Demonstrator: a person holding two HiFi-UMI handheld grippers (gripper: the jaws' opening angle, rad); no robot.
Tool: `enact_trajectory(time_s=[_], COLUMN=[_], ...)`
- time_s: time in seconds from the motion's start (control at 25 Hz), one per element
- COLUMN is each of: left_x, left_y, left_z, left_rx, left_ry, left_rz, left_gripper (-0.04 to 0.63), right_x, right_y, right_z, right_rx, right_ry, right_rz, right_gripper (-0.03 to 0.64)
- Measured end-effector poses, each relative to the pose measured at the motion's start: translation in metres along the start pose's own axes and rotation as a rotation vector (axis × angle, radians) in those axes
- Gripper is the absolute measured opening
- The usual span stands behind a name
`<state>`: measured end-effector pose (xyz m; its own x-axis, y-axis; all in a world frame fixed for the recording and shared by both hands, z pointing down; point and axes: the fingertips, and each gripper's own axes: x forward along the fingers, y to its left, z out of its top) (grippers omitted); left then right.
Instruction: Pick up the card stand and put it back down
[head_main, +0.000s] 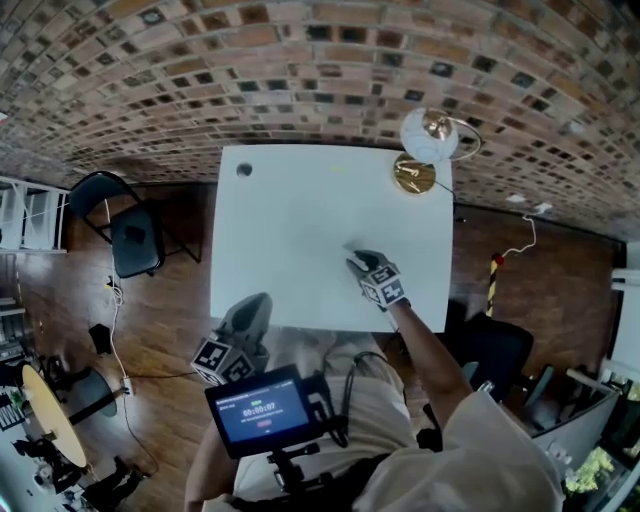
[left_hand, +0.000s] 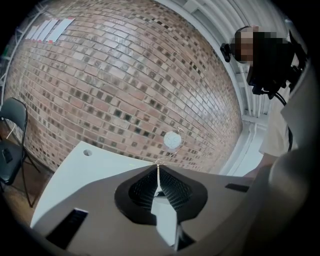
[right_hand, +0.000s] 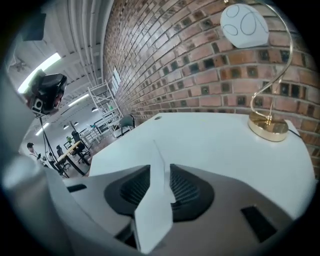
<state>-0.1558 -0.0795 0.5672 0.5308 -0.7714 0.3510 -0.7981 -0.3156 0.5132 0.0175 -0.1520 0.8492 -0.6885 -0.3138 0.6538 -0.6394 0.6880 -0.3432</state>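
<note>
The card stand (head_main: 414, 175) has a round gold base, a curved gold wire and a round white card (head_main: 430, 135) on top. It stands upright at the far right corner of the white table (head_main: 290, 230). My right gripper (head_main: 358, 262) hovers low over the table's near right part, well short of the stand. In the right gripper view the stand (right_hand: 268, 127) is ahead to the right, and my right gripper (right_hand: 159, 155) is open with only table showing in its narrow gap. My left gripper (head_main: 250, 305) hangs off the table's front edge. Its tips (left_hand: 158, 170) meet, holding nothing, with the stand (left_hand: 173, 140) far beyond.
A round hole (head_main: 244, 170) marks the table's far left corner. A black chair (head_main: 130, 235) stands on the wooden floor left of the table. A brick wall (head_main: 320, 70) runs behind it. A small screen (head_main: 265, 410) is mounted at my chest.
</note>
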Motion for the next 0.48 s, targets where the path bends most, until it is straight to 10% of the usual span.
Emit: enact_trajectory(time_s=[0.48], left_x=[-0.007], left_y=[0.003], left_z=[0.003], left_rx=[-0.003], left_ry=[-0.016], left_rz=[0.020], left_gripper=[0.011], right_x=[0.000], right_y=[0.005], right_z=[0.010], right_rx=[0.009], right_ry=[-0.043], right_rz=[-0.018], right_gripper=[0.028])
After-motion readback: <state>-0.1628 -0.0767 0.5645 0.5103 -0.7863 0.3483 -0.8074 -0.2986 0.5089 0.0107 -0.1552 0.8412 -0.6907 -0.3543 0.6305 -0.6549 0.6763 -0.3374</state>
